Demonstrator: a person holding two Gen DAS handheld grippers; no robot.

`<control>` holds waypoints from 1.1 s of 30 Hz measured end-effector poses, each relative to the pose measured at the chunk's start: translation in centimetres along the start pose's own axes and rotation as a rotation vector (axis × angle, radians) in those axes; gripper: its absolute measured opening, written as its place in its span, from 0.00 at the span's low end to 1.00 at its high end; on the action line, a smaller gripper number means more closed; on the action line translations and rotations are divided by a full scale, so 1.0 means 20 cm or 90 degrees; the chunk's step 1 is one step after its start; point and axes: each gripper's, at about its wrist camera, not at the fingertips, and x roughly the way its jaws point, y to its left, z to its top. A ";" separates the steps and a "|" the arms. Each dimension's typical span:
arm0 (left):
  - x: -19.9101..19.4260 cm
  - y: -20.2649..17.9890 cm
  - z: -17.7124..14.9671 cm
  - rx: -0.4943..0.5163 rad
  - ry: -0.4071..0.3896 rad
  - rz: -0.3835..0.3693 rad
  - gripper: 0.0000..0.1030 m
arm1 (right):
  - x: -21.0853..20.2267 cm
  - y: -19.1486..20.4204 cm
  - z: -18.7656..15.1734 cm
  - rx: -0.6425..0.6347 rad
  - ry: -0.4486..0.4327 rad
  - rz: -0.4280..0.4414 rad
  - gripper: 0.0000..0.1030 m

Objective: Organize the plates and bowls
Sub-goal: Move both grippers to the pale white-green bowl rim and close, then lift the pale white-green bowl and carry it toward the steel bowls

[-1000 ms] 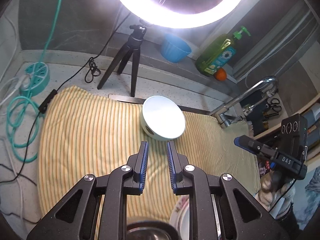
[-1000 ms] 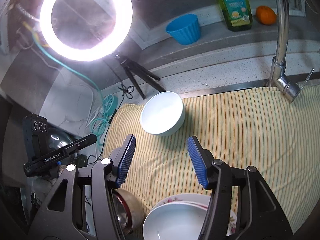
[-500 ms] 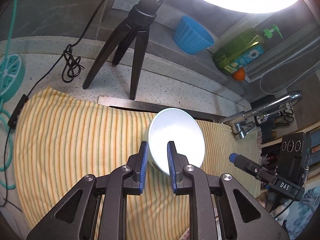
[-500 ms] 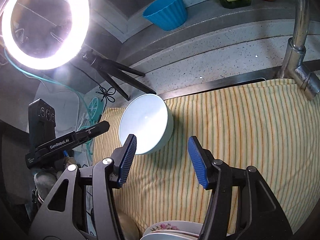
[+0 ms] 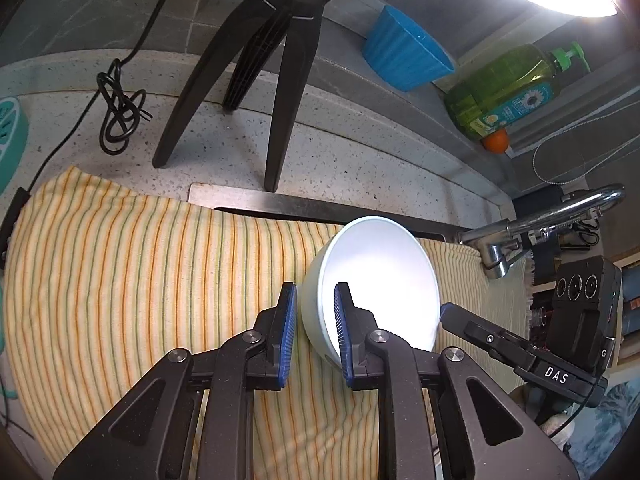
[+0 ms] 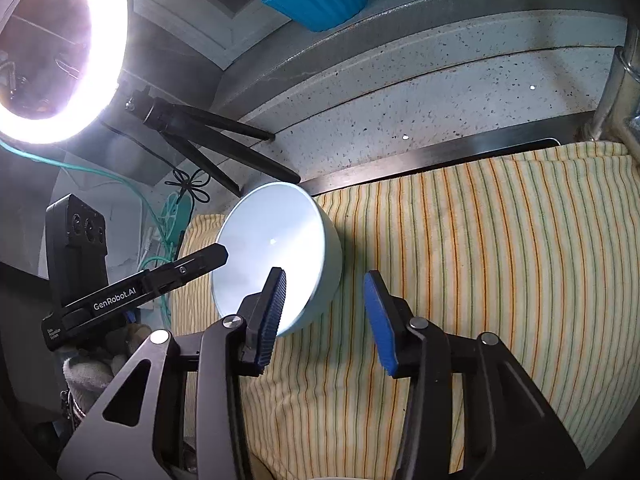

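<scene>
A pale blue-white bowl (image 5: 380,280) stands on the yellow striped towel (image 5: 140,280); it also shows in the right wrist view (image 6: 276,248). My left gripper (image 5: 316,320) straddles the bowl's near-left rim, one finger inside and one outside, with a gap still showing to the wall. My right gripper (image 6: 324,304) is open and empty, its jaws spanning the bowl's right rim just above the towel (image 6: 480,260). The left gripper's tip (image 6: 216,256) reaches over the bowl's left edge in the right wrist view.
A black tripod (image 5: 260,80) with a ring light (image 6: 48,40) stands on the speckled counter behind the towel. A blue pot (image 5: 404,56), green soap bottle (image 5: 508,88) and orange sit on the ledge. The faucet (image 5: 552,216) is at right. Cables lie left.
Both grippers have moved forward and down to the bowl. The left jaws now straddle its rim; the stacked plates and steel bowl have dropped out of view.
</scene>
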 end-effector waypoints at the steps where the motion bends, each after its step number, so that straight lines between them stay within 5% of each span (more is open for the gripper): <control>1: 0.01 0.00 0.00 0.000 0.001 -0.002 0.17 | 0.01 0.00 0.00 0.000 0.001 -0.001 0.40; 11: 0.05 0.00 0.00 0.012 0.009 -0.011 0.17 | 0.07 0.01 0.01 -0.003 0.020 -0.012 0.17; 33: -0.15 -0.09 -0.13 0.028 -0.028 -0.028 0.16 | -0.14 0.13 -0.09 -0.037 0.012 -0.006 0.16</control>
